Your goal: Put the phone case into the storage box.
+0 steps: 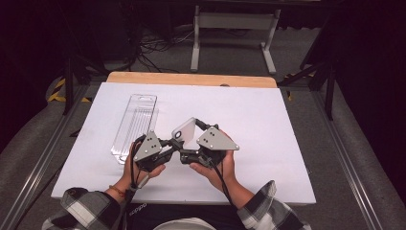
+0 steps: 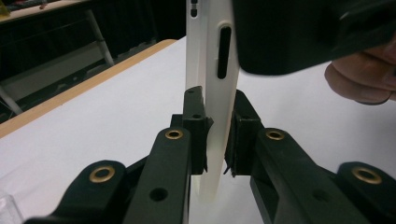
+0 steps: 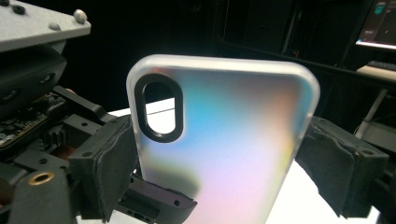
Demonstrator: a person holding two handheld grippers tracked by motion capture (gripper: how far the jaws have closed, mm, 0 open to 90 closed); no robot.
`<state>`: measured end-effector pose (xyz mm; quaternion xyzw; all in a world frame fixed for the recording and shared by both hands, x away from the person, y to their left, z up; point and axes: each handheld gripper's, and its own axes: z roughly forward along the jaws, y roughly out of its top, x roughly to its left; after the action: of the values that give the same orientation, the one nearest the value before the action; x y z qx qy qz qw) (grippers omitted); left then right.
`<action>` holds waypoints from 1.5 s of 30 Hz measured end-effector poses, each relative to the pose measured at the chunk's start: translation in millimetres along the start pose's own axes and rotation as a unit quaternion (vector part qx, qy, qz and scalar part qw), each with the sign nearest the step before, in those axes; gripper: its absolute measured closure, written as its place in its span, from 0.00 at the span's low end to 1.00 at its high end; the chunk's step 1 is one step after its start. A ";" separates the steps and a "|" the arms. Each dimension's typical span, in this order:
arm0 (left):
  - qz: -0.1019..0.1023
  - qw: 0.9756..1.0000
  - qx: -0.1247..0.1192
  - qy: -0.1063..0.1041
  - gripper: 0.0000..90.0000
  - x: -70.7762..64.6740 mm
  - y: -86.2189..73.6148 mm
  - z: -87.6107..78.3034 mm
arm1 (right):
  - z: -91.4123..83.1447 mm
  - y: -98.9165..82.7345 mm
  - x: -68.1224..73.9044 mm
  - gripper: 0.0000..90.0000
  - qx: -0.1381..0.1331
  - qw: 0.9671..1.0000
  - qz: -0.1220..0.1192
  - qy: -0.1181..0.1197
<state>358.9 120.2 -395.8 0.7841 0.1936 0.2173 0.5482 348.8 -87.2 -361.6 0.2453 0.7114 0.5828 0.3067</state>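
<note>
Packaging: clear plastic blister pack (image 1: 135, 125) on white table (image 1: 268, 124), contents unclear
Left gripper (image 2: 215, 140): clamped on phone case (image 2: 212, 93)
Right gripper (image 3: 215, 154): clamped across the case's sides
Writing: none readable

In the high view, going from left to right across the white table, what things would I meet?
Clear plastic package → left gripper → white phone case → right gripper.
</note>
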 end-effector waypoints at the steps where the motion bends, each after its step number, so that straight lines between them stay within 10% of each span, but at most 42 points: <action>1: 0.001 1.000 0.000 -0.001 0.90 0.8 0.1 -0.7 | -1.1 1.0 -0.1 0.16 -0.004 1.000 -0.001 0.003; 45: -0.001 1.000 -0.009 0.000 0.90 9.4 2.3 -14.8 | -31.0 -28.1 -38.9 0.17 0.044 0.998 -0.041 -0.019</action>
<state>358.6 136.0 -387.9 0.7789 0.1923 0.2185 0.5556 353.5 -141.4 -379.2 0.2399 0.7403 0.5327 0.3326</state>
